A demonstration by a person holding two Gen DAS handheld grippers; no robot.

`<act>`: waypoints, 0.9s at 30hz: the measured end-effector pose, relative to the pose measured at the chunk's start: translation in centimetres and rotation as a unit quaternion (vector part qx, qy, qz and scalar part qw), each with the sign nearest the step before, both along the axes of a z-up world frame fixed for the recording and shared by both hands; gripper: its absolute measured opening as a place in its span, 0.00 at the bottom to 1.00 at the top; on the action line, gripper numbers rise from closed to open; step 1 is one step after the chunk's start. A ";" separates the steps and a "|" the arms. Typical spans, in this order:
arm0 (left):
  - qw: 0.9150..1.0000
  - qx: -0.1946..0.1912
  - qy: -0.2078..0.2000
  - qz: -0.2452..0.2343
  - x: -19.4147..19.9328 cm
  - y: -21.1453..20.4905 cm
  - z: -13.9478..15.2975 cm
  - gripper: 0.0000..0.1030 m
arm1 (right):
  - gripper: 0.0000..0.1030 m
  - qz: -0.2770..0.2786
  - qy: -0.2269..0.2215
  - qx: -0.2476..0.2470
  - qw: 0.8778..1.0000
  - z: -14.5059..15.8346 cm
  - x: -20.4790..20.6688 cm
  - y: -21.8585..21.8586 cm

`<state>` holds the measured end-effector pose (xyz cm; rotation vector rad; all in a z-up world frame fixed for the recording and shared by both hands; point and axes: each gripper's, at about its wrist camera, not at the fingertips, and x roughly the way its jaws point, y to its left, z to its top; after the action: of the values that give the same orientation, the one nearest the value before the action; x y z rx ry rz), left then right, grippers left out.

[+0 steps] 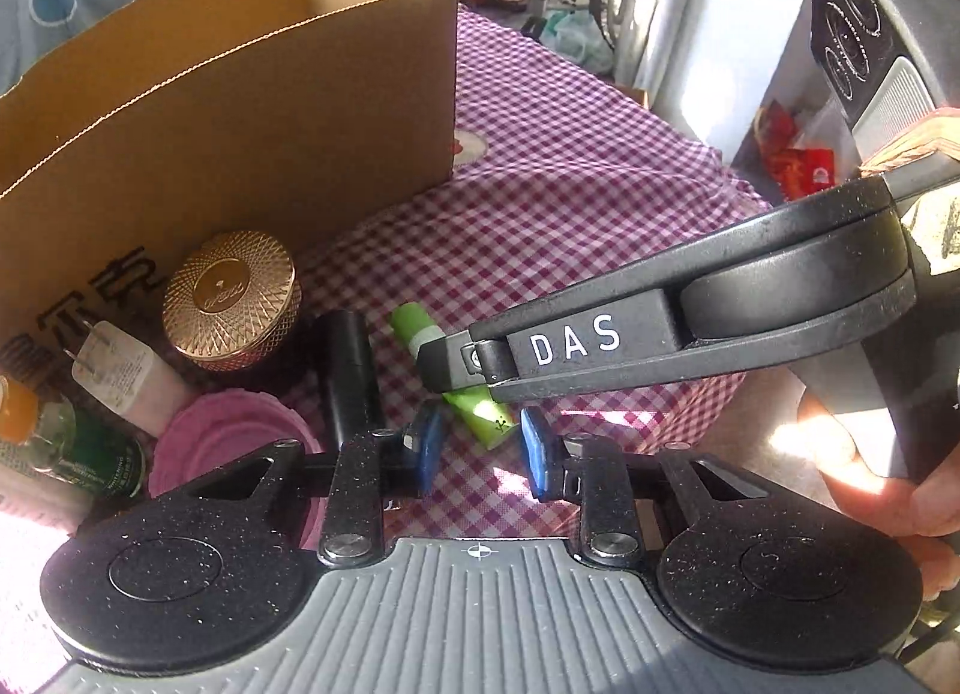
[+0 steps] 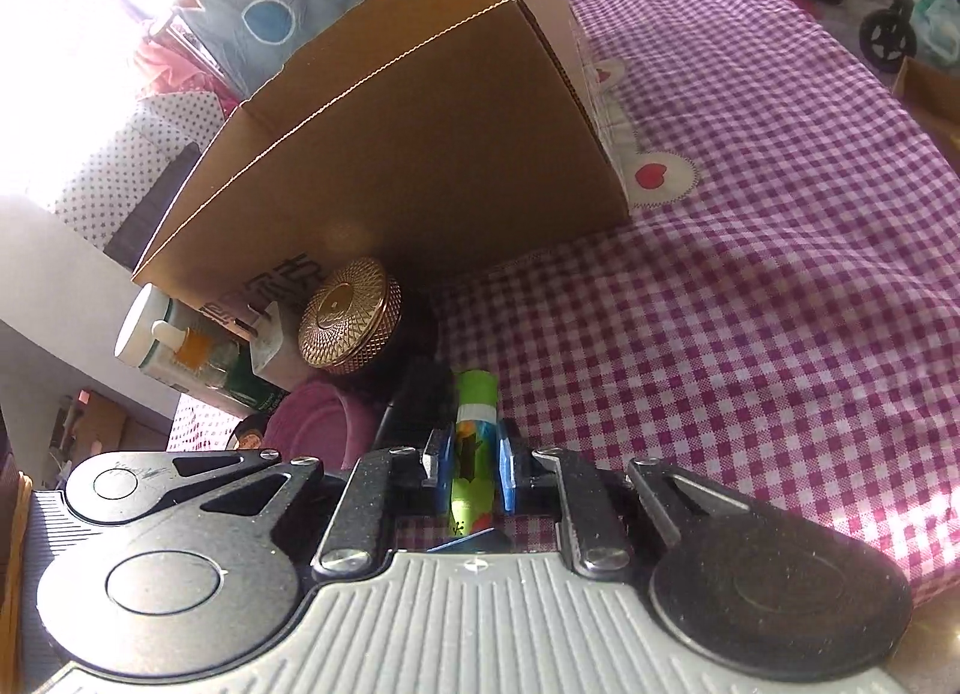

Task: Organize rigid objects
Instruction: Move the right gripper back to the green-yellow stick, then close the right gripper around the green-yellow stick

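Green tube (image 2: 473, 448) is pinched between the right gripper (image 2: 474, 469) pads, lying on the checked cloth (image 2: 750, 334). Left gripper (image 1: 480, 451) is closed down with the tube's end between its pads. Black tube (image 1: 351, 370) just left, gold tin (image 1: 231, 301) and box (image 1: 240, 112) beyond.

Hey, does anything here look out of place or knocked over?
Yes. The green tube lies on its side on the checked cloth, outside the cardboard box, with both hand-held grippers around it. The clutter at the box's foot, including the gold lid, also sits outside.
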<state>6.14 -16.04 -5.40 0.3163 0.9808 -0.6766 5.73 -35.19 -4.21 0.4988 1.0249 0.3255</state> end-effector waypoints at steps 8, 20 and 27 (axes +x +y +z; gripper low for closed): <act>1.000 0.004 -0.008 -0.019 0.2 -0.9 -0.3 0.34 | 0.15 -0.011 0.019 0.020 1.000 0.1 0.3 -1.5; 1.000 0.000 0.000 -0.018 0.8 -1.1 -0.4 0.44 | 0.15 -0.033 0.092 0.146 0.984 -2.1 2.3 -5.2; 1.000 -0.002 -0.003 -0.013 1.3 -0.8 -0.4 0.33 | 0.15 -0.034 0.108 0.167 0.979 -2.6 2.6 -6.2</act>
<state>7.43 -16.84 -5.84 0.3292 0.9710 -0.7010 8.36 -41.43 -6.83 0.8855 1.1666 0.3907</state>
